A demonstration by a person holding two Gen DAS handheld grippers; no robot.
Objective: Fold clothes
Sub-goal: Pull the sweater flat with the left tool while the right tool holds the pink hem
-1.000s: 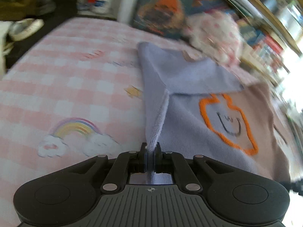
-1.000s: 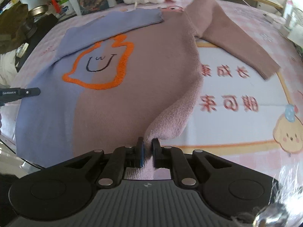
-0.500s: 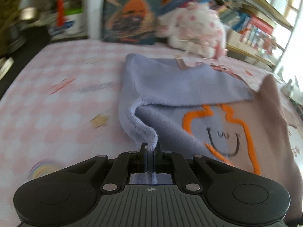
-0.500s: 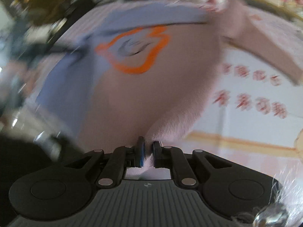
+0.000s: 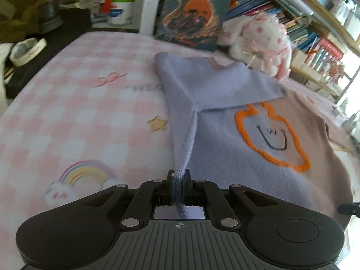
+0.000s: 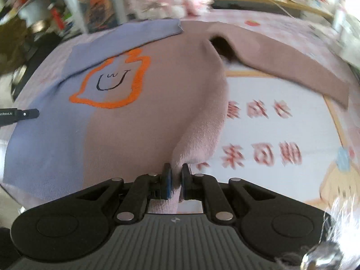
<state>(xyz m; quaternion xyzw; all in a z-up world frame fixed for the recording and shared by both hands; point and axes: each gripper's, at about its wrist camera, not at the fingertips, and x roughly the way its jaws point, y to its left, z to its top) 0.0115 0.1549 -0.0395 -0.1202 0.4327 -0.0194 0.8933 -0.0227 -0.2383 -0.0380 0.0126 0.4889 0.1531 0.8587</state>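
**Two-tone sweater pinched at both lower corners on a pink printed bed**

The surface is a bed sheet (image 5: 74,117) in pink and white checks, printed with a rainbow on clouds (image 5: 78,177), a yellow star (image 5: 157,122) and a red bow; in the right wrist view its middle shows a white panel with large red Chinese characters (image 6: 258,132), too blurred to read, and a cartoon face at the right edge. Behind the bed stand a white post, crowded bookshelves (image 5: 315,36), a white and pink plush toy (image 5: 261,38) and a poster (image 5: 195,11) with Chinese title characters along its top; to the left sit a dark table with tins and a white tub with a green lid (image 5: 120,10).

The sweater (image 6: 139,121), half lilac, half dusty pink, lies spread face up with an orange outline and a small smiling face on its chest; its lilac sleeve is folded across the body, its pink sleeve stretches out to the side. The left gripper (image 5: 178,183) is clamped on the lilac hem corner; the right gripper (image 6: 175,180) is clamped on the pink hem corner; the left one's tip bears small white lettering, unreadable in full.
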